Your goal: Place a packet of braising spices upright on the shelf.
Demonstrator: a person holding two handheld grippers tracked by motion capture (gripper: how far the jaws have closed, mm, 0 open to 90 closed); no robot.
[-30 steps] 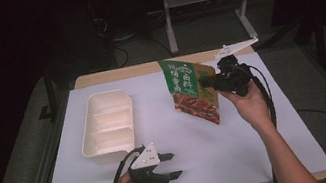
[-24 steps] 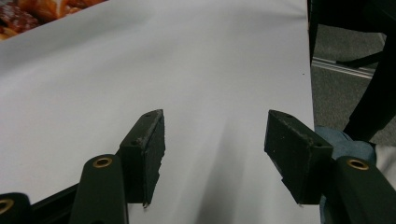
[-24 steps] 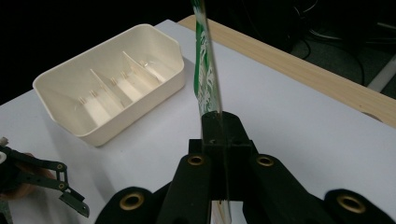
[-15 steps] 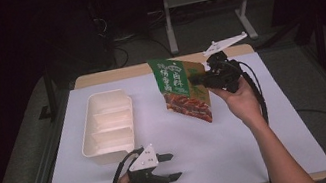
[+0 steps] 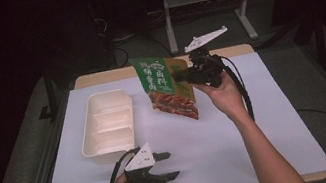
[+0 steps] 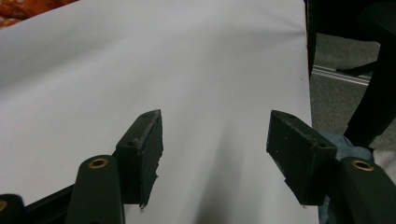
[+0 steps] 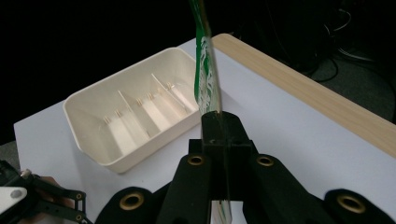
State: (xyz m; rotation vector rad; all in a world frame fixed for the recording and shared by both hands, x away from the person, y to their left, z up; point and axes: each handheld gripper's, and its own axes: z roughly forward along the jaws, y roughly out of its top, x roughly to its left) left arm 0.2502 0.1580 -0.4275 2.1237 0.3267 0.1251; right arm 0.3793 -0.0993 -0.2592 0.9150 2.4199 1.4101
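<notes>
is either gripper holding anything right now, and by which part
The right gripper is shut on the green snack pouch, pinching its thin side edge, so the pouch hangs above the table. The left gripper is open and holds nothing.

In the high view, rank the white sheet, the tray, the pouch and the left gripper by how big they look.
1. White sheet, by far the largest.
2. Tray.
3. Pouch, a little smaller than the tray; it is held up nearer the camera, so this order is unsure.
4. Left gripper, smallest.
</notes>
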